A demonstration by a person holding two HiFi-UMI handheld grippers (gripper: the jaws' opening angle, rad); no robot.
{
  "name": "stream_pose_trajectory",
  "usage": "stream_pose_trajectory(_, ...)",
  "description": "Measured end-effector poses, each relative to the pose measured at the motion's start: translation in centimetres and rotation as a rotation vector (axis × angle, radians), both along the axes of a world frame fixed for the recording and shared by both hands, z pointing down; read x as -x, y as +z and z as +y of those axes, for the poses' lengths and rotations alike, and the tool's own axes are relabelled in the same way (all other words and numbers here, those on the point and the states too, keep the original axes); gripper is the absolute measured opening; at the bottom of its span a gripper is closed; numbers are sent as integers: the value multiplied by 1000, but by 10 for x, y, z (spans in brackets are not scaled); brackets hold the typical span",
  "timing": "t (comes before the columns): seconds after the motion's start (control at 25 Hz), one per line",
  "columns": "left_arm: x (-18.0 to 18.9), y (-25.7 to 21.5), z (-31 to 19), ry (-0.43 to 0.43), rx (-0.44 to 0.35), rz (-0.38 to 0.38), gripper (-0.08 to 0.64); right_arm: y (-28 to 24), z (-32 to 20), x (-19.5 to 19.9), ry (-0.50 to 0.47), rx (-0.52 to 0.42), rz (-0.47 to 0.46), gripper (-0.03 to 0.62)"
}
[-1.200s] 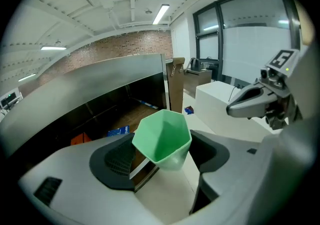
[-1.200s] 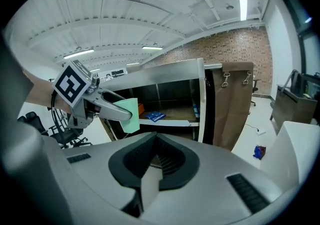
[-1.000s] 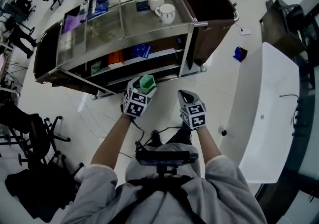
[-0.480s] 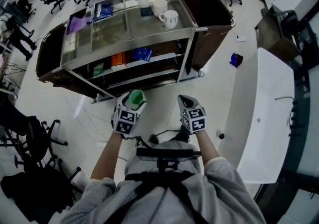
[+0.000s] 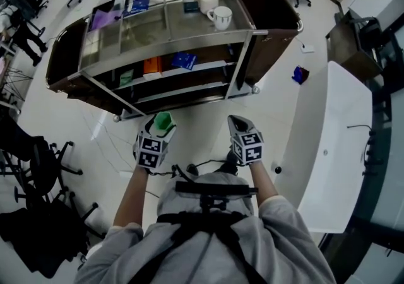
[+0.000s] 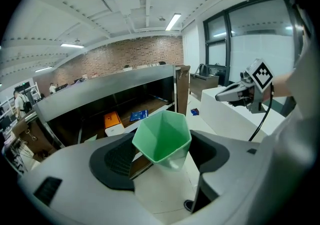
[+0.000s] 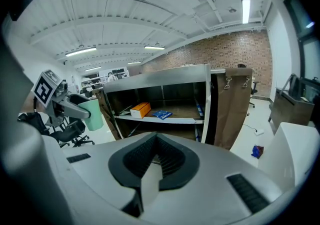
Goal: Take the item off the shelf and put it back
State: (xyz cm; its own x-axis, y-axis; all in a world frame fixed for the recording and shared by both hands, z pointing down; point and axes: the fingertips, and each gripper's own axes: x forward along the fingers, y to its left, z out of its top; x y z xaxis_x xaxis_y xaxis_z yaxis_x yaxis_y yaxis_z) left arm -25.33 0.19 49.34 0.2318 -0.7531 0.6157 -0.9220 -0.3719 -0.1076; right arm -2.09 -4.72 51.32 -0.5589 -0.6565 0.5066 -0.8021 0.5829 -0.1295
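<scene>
Shelf unit (image 5: 183, 54) stands ahead of both grippers, well apart from them, with its open tiers facing them. A white desk (image 5: 328, 144) lies off to the outer side of the right gripper (image 7: 156, 155), whose jaws are together with nothing in them. The left gripper (image 5: 158, 129) has its jaws set wide and clamped on a green faceted cup (image 6: 162, 136). The cup is off the shelf, tilted, with its mouth turned back toward the gripper camera and the pads on its lower walls. Judgement: the return leg carries the main risks. The tier opening is low, so a cup carried in at this tilt could strike the steel edge above the tier and twist out of the pads. The cup's walls taper and are faceted, so the hold may creep toward the base if squeezed harder, or the cup may drop if the grip is eased early. An orange box (image 7: 140, 109) and a blue packet (image 7: 162, 114) already sit on the tier ahead of the gripper, and a wide entry could shove either one. A release before the base lies flat would likely tip the cup.
</scene>
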Motion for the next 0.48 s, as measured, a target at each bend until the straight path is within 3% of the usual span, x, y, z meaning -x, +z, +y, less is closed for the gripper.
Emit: stream_pose_trajectory(0.48,8,-2,1,-47,-16,4,337,-6,-5,-5,2,-14,4,9)
